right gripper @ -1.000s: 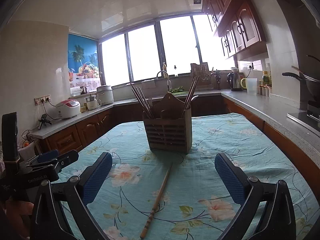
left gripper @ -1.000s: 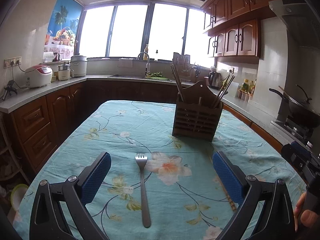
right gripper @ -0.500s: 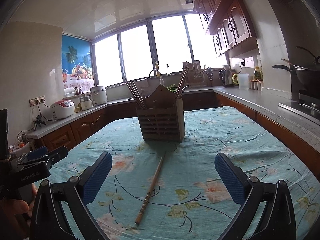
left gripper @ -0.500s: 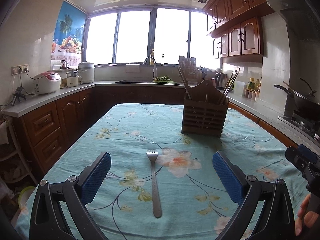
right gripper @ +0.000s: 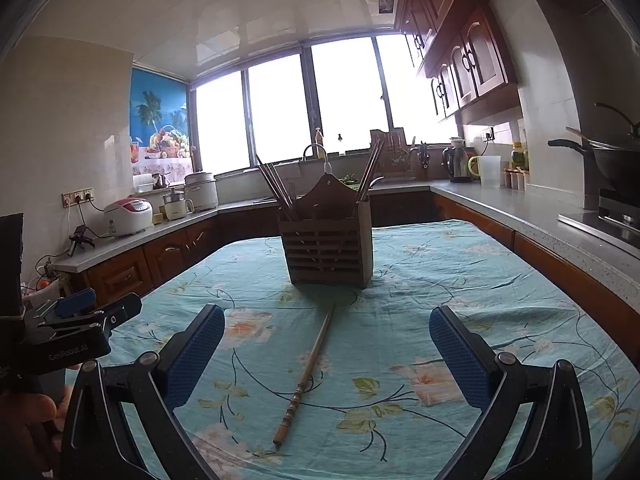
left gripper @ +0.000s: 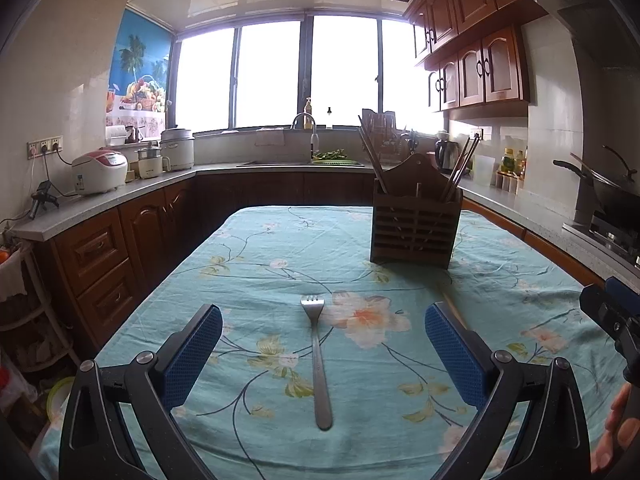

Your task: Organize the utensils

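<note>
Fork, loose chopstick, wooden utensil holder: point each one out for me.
fork [left gripper: 318,360], left wrist view, mid-handle.
chopstick [right gripper: 306,376], right wrist view, middle of its shaft.
wooden utensil holder [right gripper: 328,252], right wrist view, slatted front wall.

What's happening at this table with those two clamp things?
A person is tidying utensils with a pair of hand-held tongs. The left tongs hang open over a fork lying on the tablecloth; the right tongs hang open over a wooden chopstick. Neither is picked up yet. The wooden holder behind already has chopsticks in it.
</note>
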Demonstrator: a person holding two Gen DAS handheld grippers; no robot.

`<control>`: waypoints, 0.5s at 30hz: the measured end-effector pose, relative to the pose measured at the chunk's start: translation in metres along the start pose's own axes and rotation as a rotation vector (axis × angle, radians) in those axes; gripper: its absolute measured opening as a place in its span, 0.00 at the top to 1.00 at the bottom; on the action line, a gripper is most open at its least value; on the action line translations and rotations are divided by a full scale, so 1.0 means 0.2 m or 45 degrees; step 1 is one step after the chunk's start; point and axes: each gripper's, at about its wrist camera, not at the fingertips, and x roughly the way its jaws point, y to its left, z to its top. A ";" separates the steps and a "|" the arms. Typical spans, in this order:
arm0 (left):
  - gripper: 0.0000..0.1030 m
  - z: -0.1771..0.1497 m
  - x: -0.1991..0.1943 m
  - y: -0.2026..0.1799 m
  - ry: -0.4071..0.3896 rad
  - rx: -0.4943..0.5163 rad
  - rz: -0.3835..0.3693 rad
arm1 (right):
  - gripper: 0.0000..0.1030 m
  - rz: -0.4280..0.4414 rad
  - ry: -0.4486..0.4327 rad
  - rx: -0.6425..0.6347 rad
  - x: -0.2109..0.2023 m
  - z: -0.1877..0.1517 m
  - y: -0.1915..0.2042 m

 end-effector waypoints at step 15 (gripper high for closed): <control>0.01 -0.03 -0.01 0.00 -0.015 0.004 0.010 | 0.00 0.017 0.000 0.002 0.00 -0.01 0.00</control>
